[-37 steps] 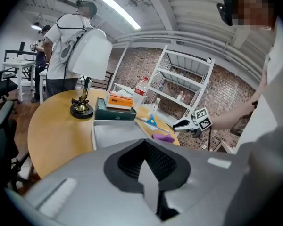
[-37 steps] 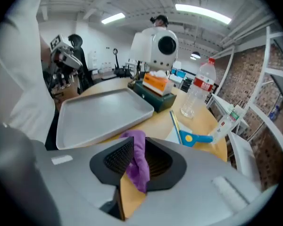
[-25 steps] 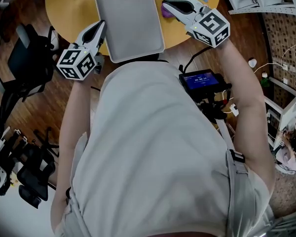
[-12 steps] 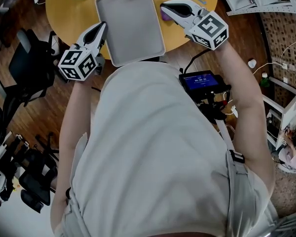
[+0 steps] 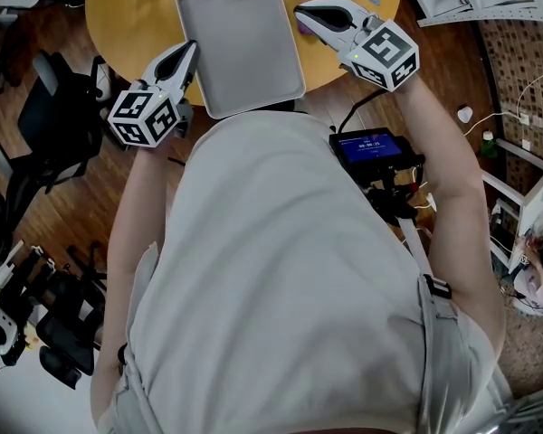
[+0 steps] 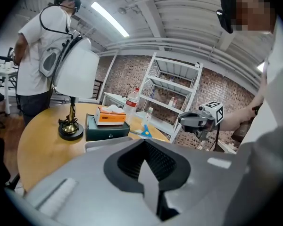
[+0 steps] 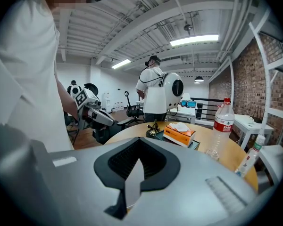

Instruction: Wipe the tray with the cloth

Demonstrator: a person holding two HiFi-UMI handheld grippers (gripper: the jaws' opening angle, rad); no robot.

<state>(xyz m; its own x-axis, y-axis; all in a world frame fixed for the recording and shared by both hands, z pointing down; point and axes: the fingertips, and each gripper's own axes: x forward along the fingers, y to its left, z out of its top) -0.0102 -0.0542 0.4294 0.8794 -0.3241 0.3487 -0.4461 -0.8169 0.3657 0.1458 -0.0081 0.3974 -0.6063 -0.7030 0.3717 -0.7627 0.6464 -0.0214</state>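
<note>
Flanking the grey tray, left gripper closed, right gripper closed, both empty.

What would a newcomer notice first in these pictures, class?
A grey tray lies on the round yellow table, straight ahead of the person. The left gripper and the right gripper, each bearing a marker cube, flank it, both with jaws shut and empty.

The right gripper has edged a little toward the tray. Its fingers now cover more of the purple cloth just right of the tray, so only a sliver shows. The head view itself has shifted very slightly.
</note>
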